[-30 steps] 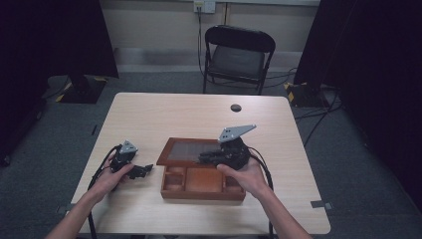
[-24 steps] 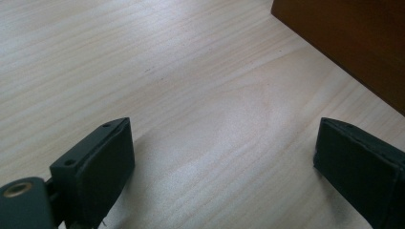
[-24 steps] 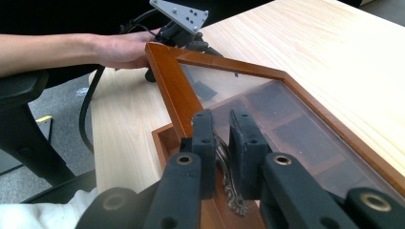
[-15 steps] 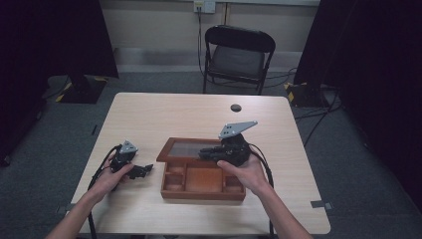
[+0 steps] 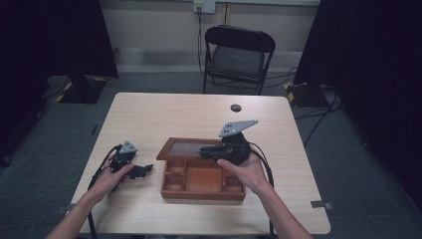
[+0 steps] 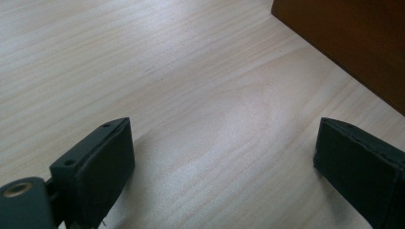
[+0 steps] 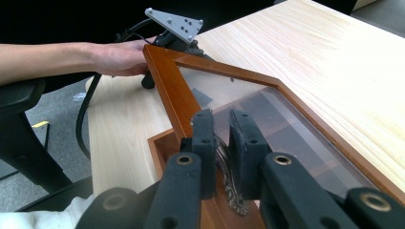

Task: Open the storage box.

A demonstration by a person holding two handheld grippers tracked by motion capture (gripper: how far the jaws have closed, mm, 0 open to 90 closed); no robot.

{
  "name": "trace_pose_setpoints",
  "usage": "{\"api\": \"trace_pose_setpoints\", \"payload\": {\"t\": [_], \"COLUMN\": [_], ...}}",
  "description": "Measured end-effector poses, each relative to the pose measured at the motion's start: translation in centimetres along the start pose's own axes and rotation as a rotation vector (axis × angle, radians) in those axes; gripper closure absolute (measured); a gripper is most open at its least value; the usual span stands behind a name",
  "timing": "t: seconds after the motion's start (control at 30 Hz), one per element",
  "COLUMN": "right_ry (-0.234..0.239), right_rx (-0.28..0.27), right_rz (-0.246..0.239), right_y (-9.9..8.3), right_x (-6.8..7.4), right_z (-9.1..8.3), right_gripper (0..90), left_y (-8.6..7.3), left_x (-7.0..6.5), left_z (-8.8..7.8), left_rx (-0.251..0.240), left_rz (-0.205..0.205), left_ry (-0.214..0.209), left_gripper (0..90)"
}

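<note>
A brown wooden box with several compartments sits on the table, near its front edge. Its glass-paned lid is raised at the back. My right gripper reaches in from the right. In the right gripper view its jaws are shut on the ornate metal clasp at the rim of the lid frame. My left gripper rests low on the table, left of the box. Its jaws stand wide open over bare wood, with the box wall just beyond.
A small black round object lies near the table's far edge. A black folding chair stands behind the table. Cables trail from both grippers over the near edge. The tabletop is bare light wood around the box.
</note>
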State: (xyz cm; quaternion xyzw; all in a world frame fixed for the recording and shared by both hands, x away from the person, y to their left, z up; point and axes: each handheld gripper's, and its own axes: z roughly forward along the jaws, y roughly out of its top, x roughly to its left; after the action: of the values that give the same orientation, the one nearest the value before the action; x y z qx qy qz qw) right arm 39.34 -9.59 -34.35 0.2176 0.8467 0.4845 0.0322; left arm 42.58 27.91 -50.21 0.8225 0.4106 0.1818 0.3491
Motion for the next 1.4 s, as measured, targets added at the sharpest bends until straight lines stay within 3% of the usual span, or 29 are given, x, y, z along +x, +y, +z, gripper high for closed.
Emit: {"api": "trace_pose_setpoints", "payload": {"t": [1.4], "right_ry": [0.005], "right_rx": [-0.028], "right_rz": [0.012], "right_y": [1.6], "right_x": [-1.1], "right_z": [-0.2], "right_gripper": [83.1], "left_y": [0.0], "left_x": [0.0], "left_z": [0.0], "left_rx": [0.0], "left_rz": [-0.001], "left_ry": [-0.001], "left_gripper": [6.0]}}
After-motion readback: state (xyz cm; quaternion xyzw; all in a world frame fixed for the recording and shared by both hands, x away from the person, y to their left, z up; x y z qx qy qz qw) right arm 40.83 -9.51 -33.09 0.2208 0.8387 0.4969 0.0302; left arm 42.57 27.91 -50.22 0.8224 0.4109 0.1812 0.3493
